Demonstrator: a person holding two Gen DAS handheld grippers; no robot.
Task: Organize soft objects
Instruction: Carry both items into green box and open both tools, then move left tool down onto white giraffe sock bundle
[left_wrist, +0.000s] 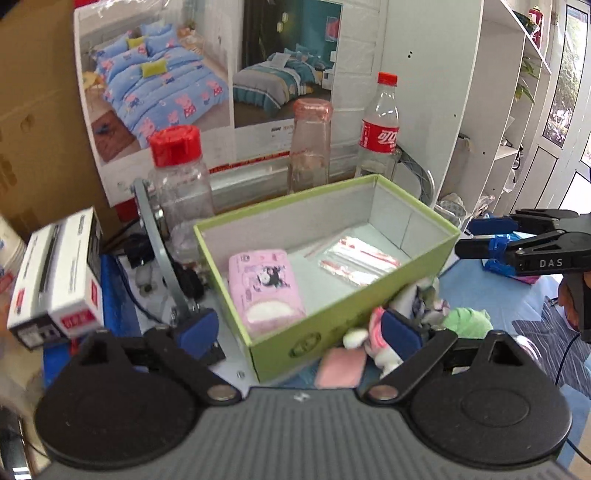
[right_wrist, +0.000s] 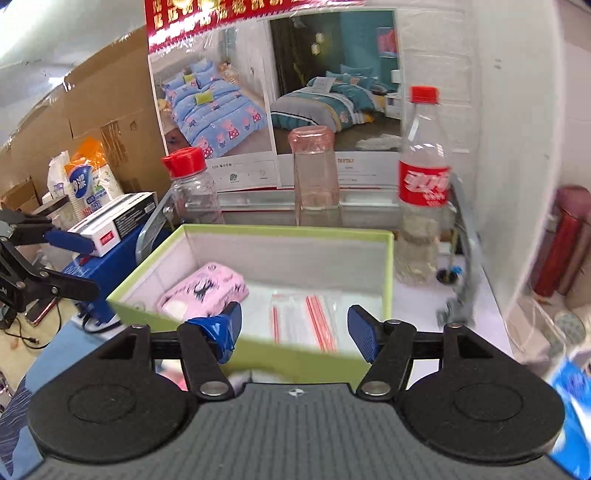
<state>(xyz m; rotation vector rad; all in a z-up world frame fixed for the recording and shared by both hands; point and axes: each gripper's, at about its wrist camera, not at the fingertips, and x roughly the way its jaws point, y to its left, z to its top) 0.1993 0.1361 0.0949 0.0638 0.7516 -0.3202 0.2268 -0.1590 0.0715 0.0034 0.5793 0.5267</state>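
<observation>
Reaching next: both grippers hover at the near side of the box (left_wrist: 351, 321), and by my reading the step in hand is fetching another soft item for it.
Left gripper (left_wrist: 299, 334): jaws spread wide, nothing between the pads; the near corner of the box lies in the gap.
Right gripper (right_wrist: 295, 332): jaws parted, holding nothing, poised over the near wall of the box.
Soft pile (left_wrist: 406, 321): plush pieces and a pink pad lie just outside the near wall, touching one another; likely the next pick.
Doing it well: drop onto one piece only, pinch its bulk not a loose edge, lift clear of the wall before moving inward.
Box contents: pink pack (left_wrist: 264, 291) lies at the left end, clear bags (left_wrist: 358, 264) flat at the right; bare floor between them suits the next drop.
Behind: three bottles (left_wrist: 380, 125) stand close past the far wall; keep swings low.
Hard to make out: what each plush piece is, since a left finger covers part of the pile; in the right view the pile hides under the gripper body.
</observation>
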